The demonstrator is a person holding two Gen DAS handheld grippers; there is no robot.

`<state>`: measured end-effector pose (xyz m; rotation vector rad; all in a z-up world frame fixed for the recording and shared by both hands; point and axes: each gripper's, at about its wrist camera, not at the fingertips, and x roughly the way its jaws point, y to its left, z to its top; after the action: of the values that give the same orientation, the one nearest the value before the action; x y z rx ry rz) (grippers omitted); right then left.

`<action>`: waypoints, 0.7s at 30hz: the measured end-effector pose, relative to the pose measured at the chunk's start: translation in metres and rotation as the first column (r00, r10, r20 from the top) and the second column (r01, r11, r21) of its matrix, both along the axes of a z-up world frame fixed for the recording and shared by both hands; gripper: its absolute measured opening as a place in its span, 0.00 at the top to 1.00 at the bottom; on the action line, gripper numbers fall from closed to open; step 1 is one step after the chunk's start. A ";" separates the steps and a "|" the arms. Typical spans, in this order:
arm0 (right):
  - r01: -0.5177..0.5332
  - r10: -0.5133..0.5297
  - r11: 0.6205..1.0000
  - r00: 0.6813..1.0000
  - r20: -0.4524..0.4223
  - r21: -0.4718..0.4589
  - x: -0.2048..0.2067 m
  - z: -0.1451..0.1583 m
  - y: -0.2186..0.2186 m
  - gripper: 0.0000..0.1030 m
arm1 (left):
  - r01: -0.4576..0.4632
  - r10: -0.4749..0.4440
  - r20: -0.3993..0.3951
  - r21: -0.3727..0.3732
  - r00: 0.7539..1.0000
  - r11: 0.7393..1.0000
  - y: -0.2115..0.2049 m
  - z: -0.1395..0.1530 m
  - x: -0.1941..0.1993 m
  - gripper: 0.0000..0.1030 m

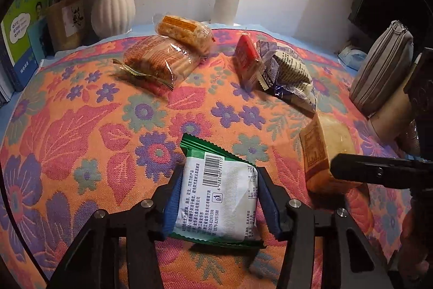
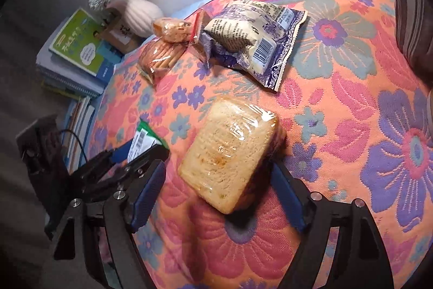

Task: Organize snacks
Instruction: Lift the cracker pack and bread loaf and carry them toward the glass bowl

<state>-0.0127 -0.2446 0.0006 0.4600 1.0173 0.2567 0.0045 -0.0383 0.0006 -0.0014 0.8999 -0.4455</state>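
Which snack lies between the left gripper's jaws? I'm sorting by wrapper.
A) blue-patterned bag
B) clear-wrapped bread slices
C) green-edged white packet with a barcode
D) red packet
C: in the left wrist view, the green-edged white packet lies between the jaws of the left gripper, barcode facing up.

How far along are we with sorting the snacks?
Two pairs already lean together at the back: biscuits with a rice cake, and a red packet with a blue bag. The left gripper straddles a green packet, the right gripper straddles wrapped bread; both still need placing.
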 end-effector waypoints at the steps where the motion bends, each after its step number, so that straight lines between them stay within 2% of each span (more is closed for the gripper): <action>1: 0.009 -0.009 1.000 1.000 0.013 -0.019 0.002 -0.001 0.004 0.23 | -0.014 0.013 -0.005 -0.025 1.000 1.000 0.006 0.000 0.000 0.54; 6: -0.010 0.032 0.976 0.995 0.098 -0.219 -0.005 0.000 0.027 0.23 | -0.064 0.059 -0.039 -0.136 0.997 0.989 0.030 -0.001 0.006 0.54; 9: -0.040 0.081 0.951 0.989 0.122 -0.306 -0.013 -0.002 0.031 0.31 | -0.058 0.054 -0.030 -0.125 0.998 0.990 0.028 0.000 0.005 0.54; 11: -0.076 0.117 0.954 0.985 0.126 -0.291 -0.020 -0.001 0.022 0.36 | -0.051 0.048 -0.024 -0.111 0.999 0.993 0.024 0.000 0.003 0.54; 16: -0.160 0.195 0.957 0.972 0.128 -0.243 -0.042 -0.001 -0.011 0.40 | -0.045 0.042 -0.028 -0.121 0.999 0.992 0.023 -0.001 0.002 0.54; 19: -0.148 0.182 0.962 0.974 0.136 -0.228 -0.050 -0.001 -0.024 0.38 | -0.037 0.032 -0.041 -0.146 0.999 0.989 0.025 -0.002 0.004 0.53; 21: -0.140 0.170 0.969 0.976 0.138 -0.204 -0.048 -0.002 -0.024 0.36 | -0.032 0.026 -0.044 -0.158 0.999 0.987 0.025 -0.002 0.003 0.49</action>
<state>-0.0612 -0.2691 -0.0013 0.1801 0.9161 0.3253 0.0079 -0.0133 -0.0016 -0.1700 0.9026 -0.4905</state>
